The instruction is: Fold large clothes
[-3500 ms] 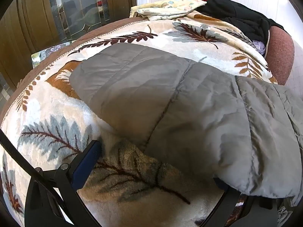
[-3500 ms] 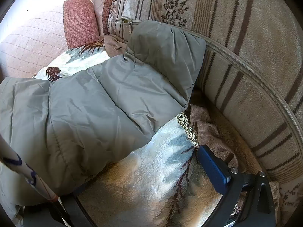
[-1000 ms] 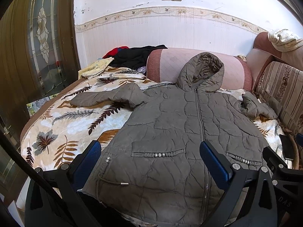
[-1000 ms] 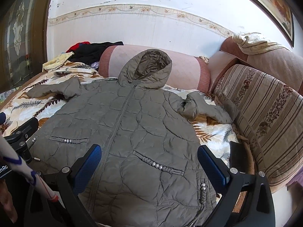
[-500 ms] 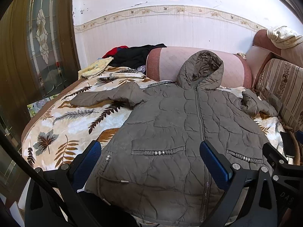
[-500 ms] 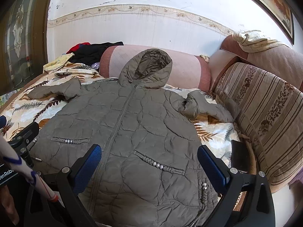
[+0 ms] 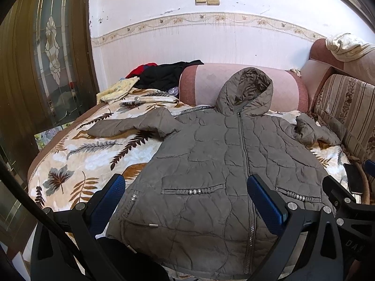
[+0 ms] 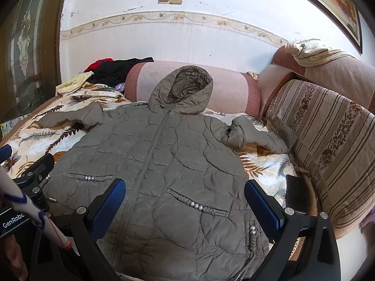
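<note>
Lying face up on the leaf-print blanket [image 7: 93,154], the grey hooded jacket [image 7: 211,164] is spread flat with its zip closed, which reads as the layout wanted before any fold begins. Both tools hang back over the hem. The left hand-held gripper [image 7: 185,199] is released, its blue fingers [image 7: 110,196] wide apart and holding nothing, with the hem and the beaded left pocket directly ahead of it. The right hand-held gripper [image 8: 185,199] is likewise spread and empty, the jacket's lower right panel between and just beyond its fingers [image 8: 262,203].

Ahead and to the left of both tools, one sleeve [image 7: 133,124] stretches out across the blanket; ahead and to the right, the other sleeve [image 8: 253,135] is bunched and bent against the striped sofa back [image 8: 328,145]. The hood [image 8: 185,89] leans up on the pink bolster [image 8: 234,91] at the far end.

Judging by this, folding has not started, and the sleeves would likely be brought in over the body first. The crumpled right sleeve probably needs straightening.
</note>
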### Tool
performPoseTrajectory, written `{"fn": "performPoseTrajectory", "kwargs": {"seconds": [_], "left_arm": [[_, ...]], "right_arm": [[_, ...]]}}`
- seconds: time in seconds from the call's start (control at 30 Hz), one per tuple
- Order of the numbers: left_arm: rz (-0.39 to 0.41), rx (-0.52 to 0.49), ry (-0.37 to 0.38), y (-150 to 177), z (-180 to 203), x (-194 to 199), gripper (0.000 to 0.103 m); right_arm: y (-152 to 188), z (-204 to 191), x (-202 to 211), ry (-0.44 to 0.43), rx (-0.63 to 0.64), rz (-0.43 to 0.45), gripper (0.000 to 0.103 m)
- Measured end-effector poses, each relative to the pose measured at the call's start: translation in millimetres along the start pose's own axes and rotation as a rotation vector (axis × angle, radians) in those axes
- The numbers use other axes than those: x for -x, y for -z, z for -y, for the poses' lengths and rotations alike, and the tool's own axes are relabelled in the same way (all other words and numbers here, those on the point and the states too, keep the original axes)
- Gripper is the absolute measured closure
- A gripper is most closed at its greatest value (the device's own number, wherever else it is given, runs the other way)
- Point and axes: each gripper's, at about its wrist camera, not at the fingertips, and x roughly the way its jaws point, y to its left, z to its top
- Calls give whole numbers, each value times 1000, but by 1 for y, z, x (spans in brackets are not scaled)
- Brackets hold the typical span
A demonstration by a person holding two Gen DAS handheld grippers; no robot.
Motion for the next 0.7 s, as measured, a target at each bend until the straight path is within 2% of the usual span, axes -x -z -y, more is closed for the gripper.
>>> {"fn": "performPoseTrajectory", "kwargs": {"seconds": [0.7], "left_arm": [[39, -21, -23, 3, 6, 24, 0]], "right_arm": [[0, 2, 21, -23, -7, 39, 0]]}}
